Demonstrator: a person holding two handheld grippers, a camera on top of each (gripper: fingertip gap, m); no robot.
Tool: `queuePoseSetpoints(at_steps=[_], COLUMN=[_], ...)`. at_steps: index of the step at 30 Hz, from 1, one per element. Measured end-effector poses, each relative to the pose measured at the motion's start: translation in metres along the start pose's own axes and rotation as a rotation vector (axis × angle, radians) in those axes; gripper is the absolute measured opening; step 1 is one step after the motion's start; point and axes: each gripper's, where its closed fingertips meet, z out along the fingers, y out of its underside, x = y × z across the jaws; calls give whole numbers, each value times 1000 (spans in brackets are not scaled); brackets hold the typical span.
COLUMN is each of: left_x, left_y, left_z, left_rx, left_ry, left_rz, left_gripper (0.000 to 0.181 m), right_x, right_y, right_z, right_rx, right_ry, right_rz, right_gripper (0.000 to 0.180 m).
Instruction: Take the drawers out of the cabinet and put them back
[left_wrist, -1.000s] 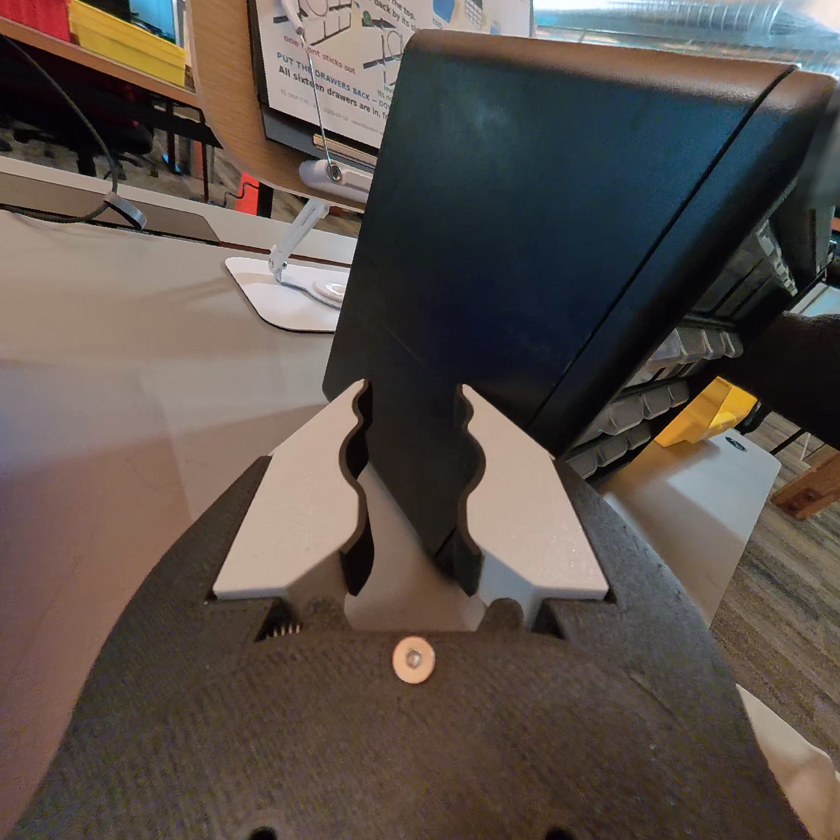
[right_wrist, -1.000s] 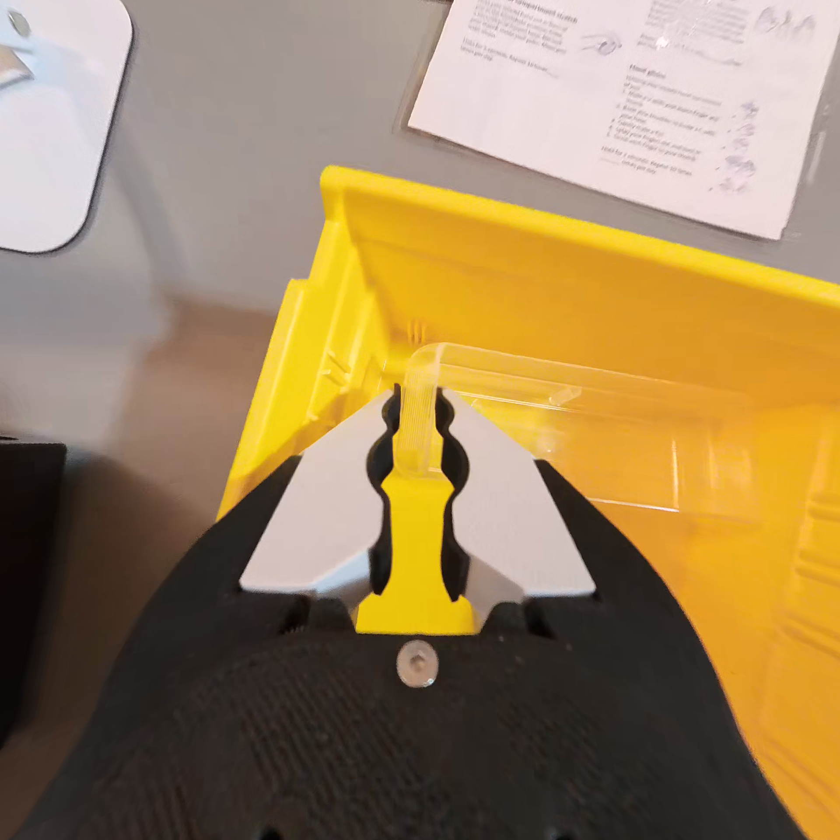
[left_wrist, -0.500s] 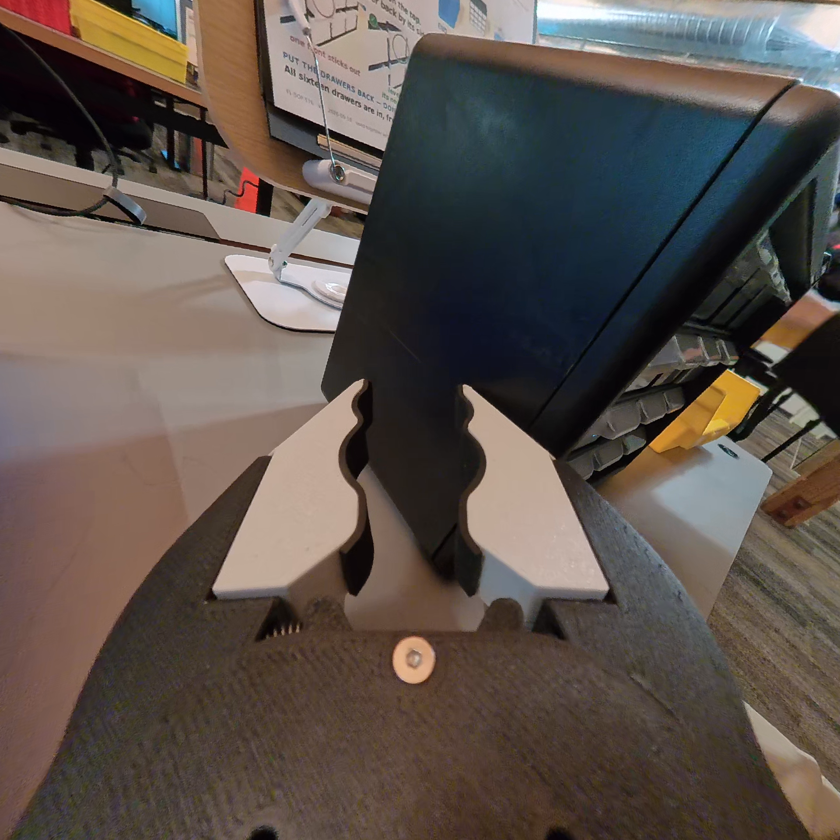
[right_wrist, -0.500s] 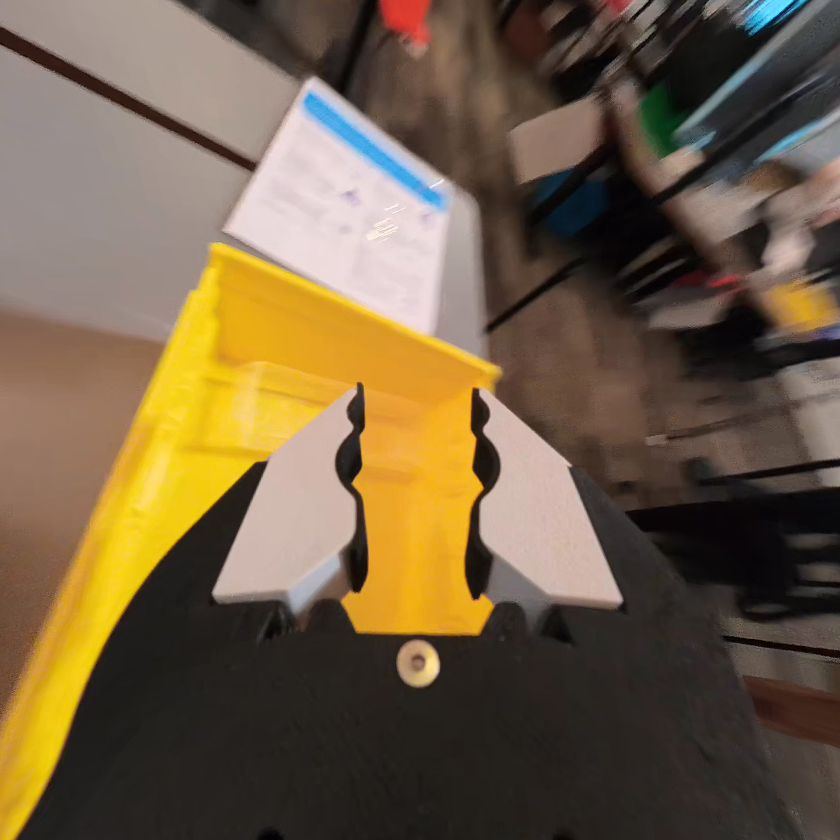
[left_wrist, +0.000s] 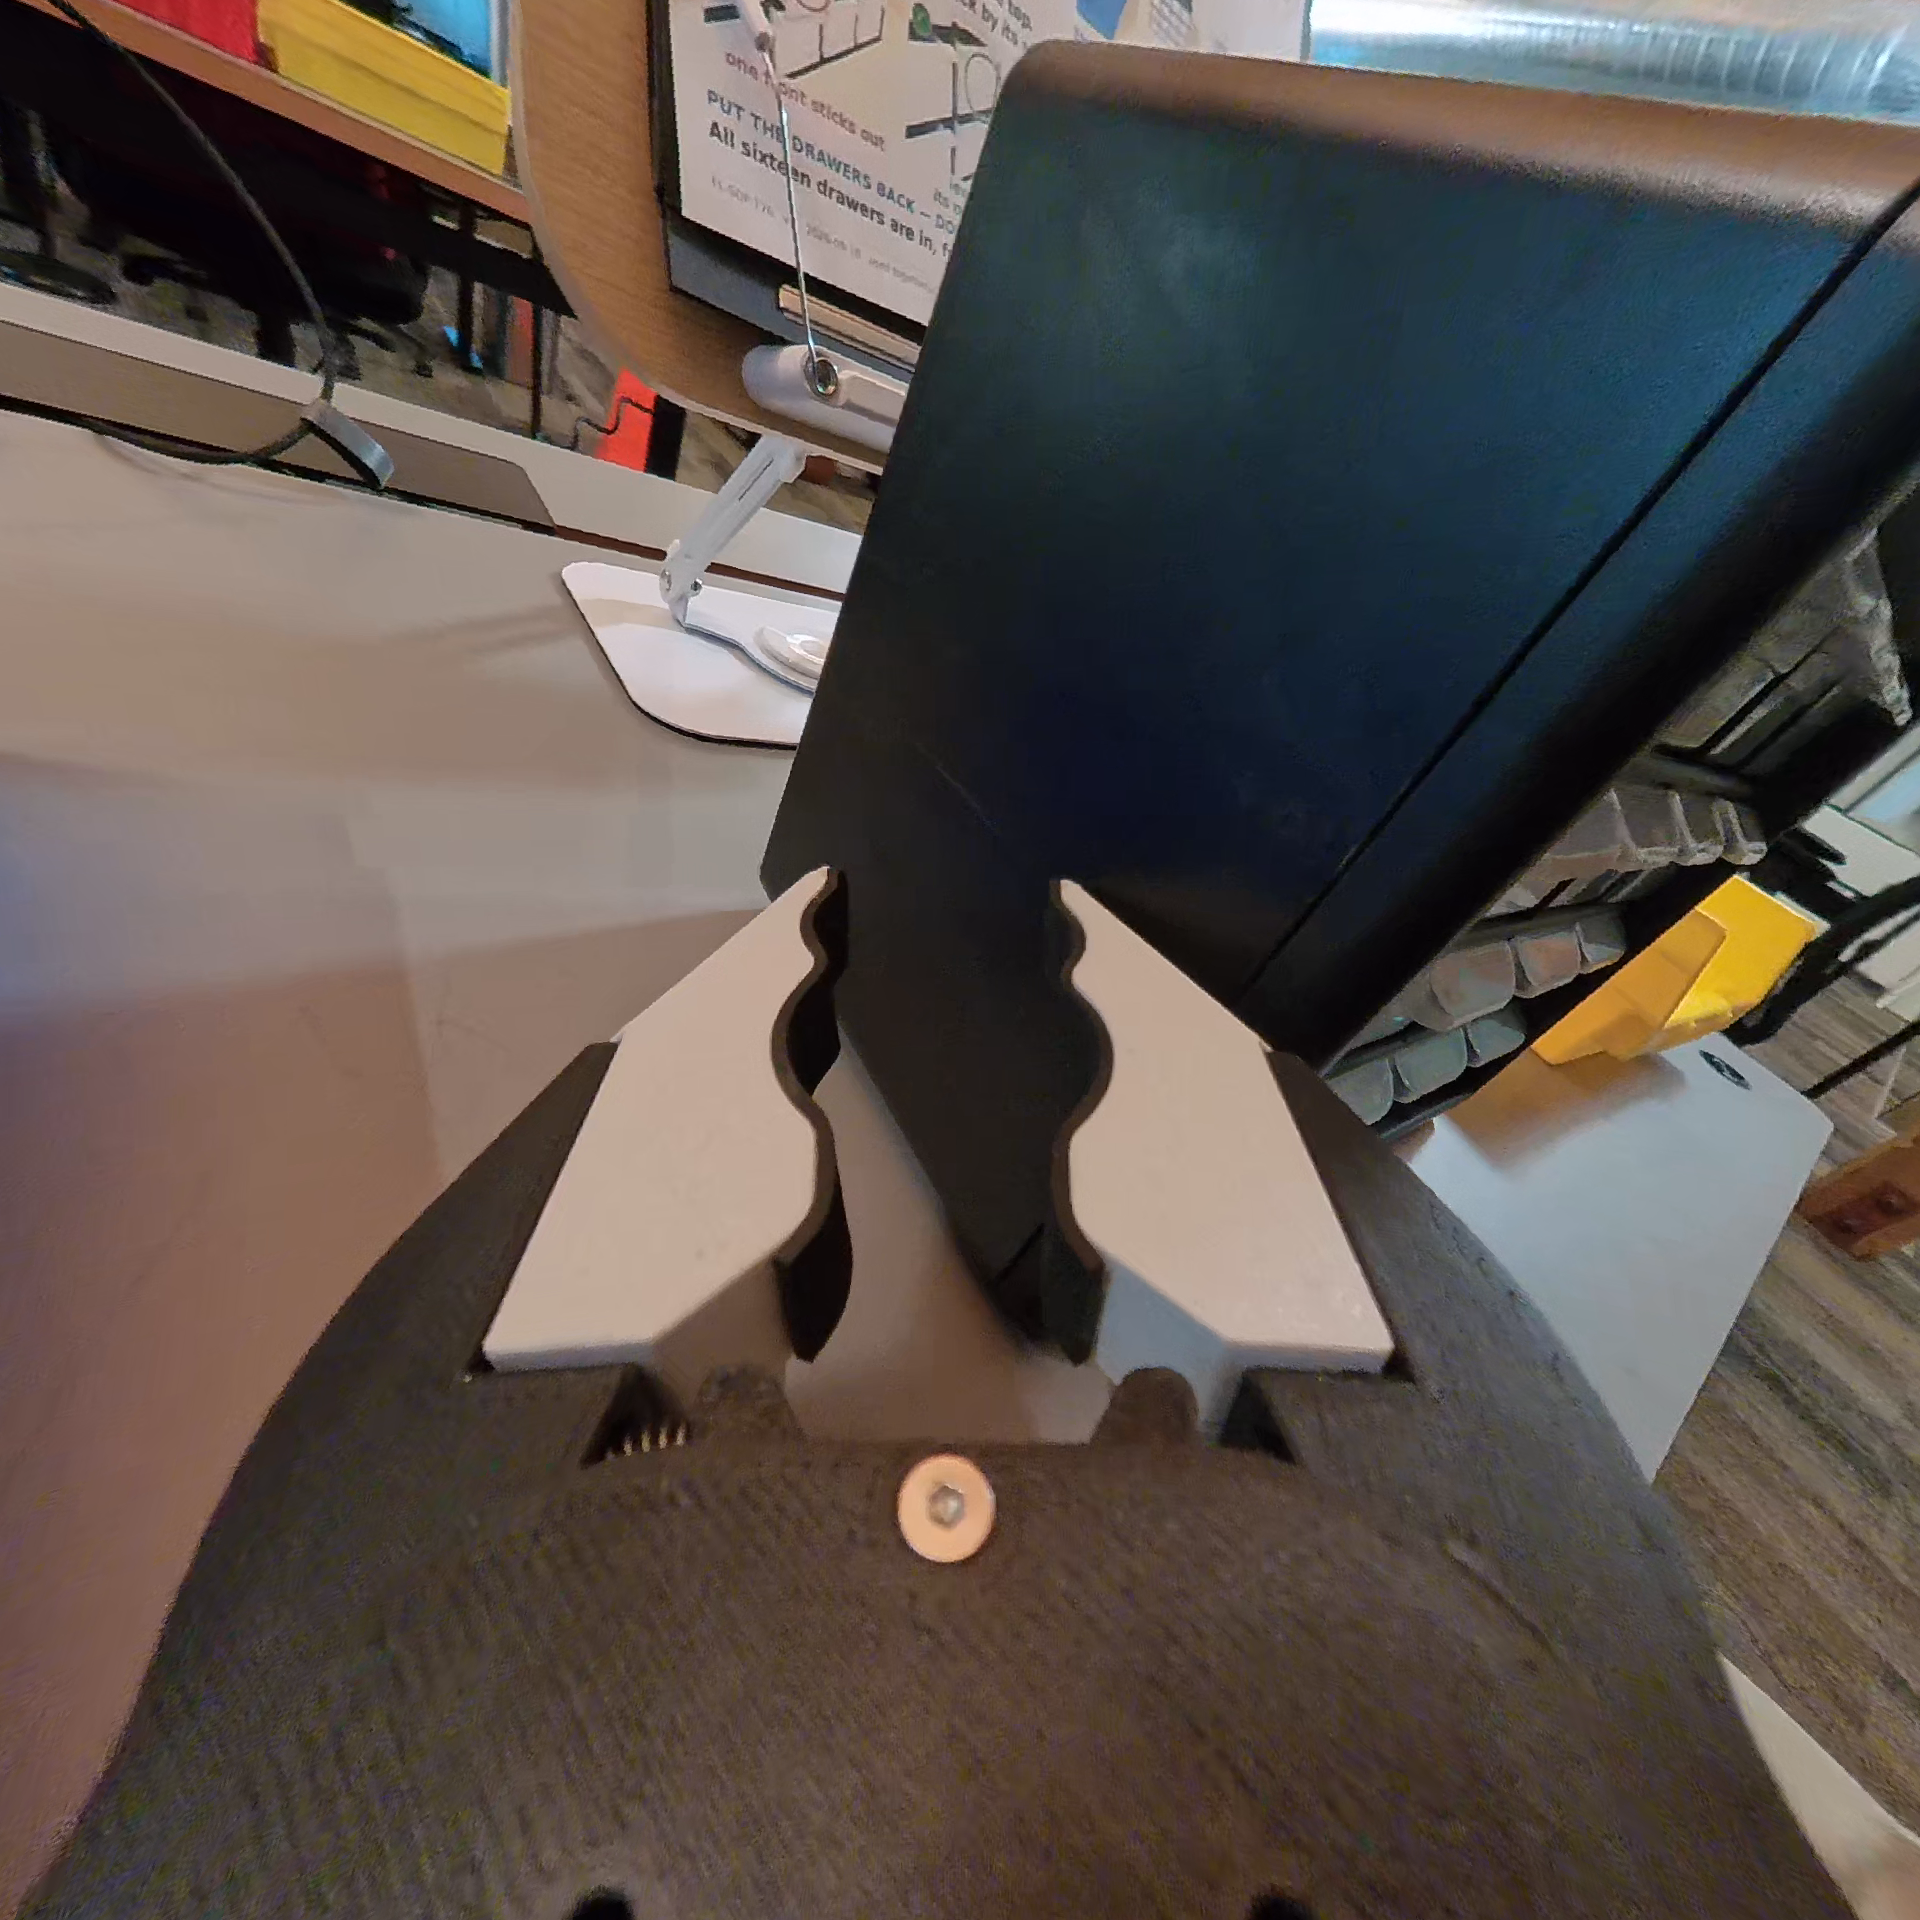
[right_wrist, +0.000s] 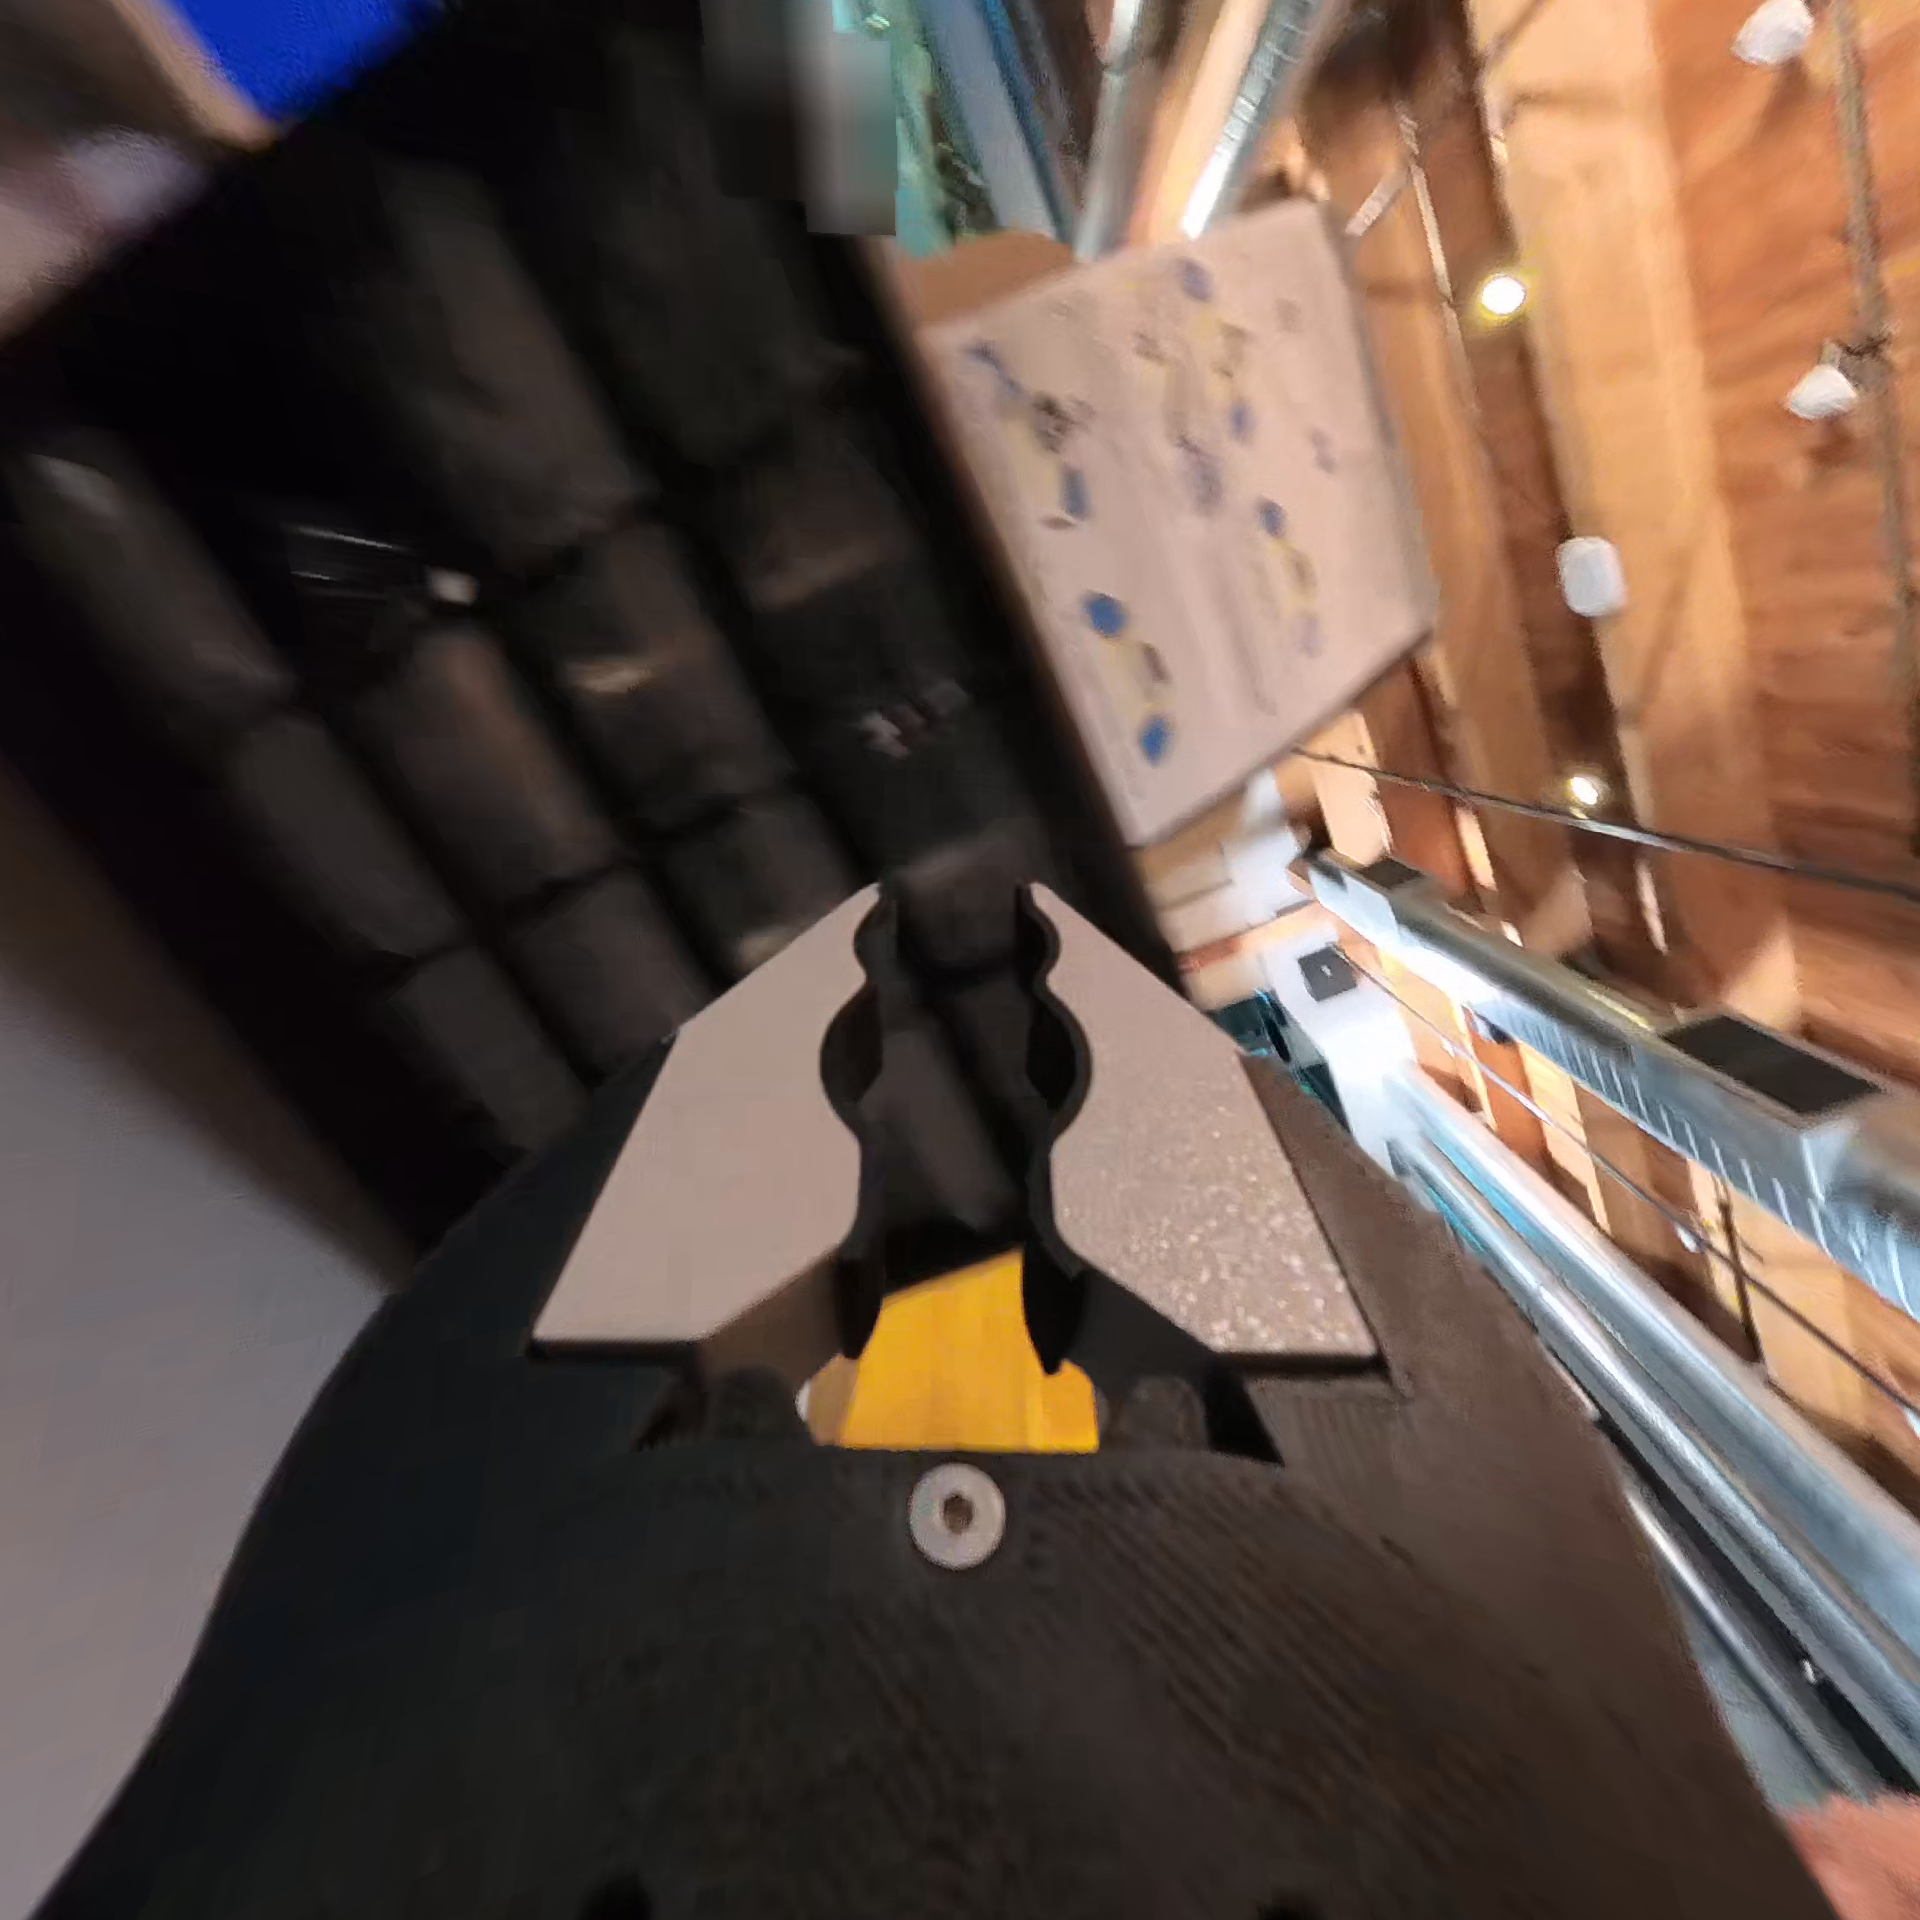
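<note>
- The right gripper (right_wrist: 956, 899) has swung away from the yellow bin (right_wrist: 956, 1371), where a second ago it was holding a clear drawer. It now points at the face of the black cabinet (right_wrist: 312, 436). The left wrist view has hardly changed.
- The right gripper's gap is narrower than half a second ago. A dark drawer pull (right_wrist: 945, 935) sits between the fingertips, but the frame is smeared, so I cannot tell whether the pads are biting on it yet.
- The left gripper (left_wrist: 945, 883) is spread. The lower rear corner of the cabinet (left_wrist: 1299, 468) stands in the gap, hard against the right-hand finger (left_wrist: 1164, 1122), with daylight on the other side. It is bracing the cabinet, not clamping it.
- The remaining drawers (right_wrist: 582, 665) sit in stacked rows in the cabinet. Their grey fronts (left_wrist: 1507, 956) show past the cabinet's front edge in the left wrist view, with the bin (left_wrist: 1704, 966) on the table (left_wrist: 312, 831) just beyond.
- The key relation is that the pull lies dead ahead of the right fingers. The drawer's long axis probably runs straight on into the cabinet, roughly in line with the fingers.
- Only the right gripper is near the drawer, and the left is on the opposite, rear side. The next move therefore looks like a straight draw backwards while the left gripper resists the cabinet sliding.
</note>
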Motion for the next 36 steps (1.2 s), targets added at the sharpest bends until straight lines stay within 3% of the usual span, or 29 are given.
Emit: queuePoseSetpoints(at_steps=[3,6,14,18,22,27,32,36], left_x=[1,1,0,-4,-4,-4,-3,-3], left_y=[-1,-2,-1,-2,0,1,1,1], left_z=[-1,-1,0,3,5,5,4,4], left_rx=[8,13,14,5,-2,-5,-3,-2], left_ry=[-14,-7,3,-7,6,16,20,20], left_rz=[-1,-14,-55,-28,-53,-66,-77,-86], left_gripper=[34,34,34,34,34,34,34,34], right_x=[-66,-99,-119,-118,-117,-118,-125,-137], right_y=[-23,-38,-37,-34,-34,-40,-45,-42], right_z=[12,17,40,39,31,9,-11,-17], right_rx=[60,134,129,142,161,150,142,102], right_ry=[-66,-93,-57,-16,-30,-99,-200,-351], right_rz=[-83,-134,-278,-296,-305,-188,-12,242], right_gripper=[25,25,27,10,8,11,29,36])
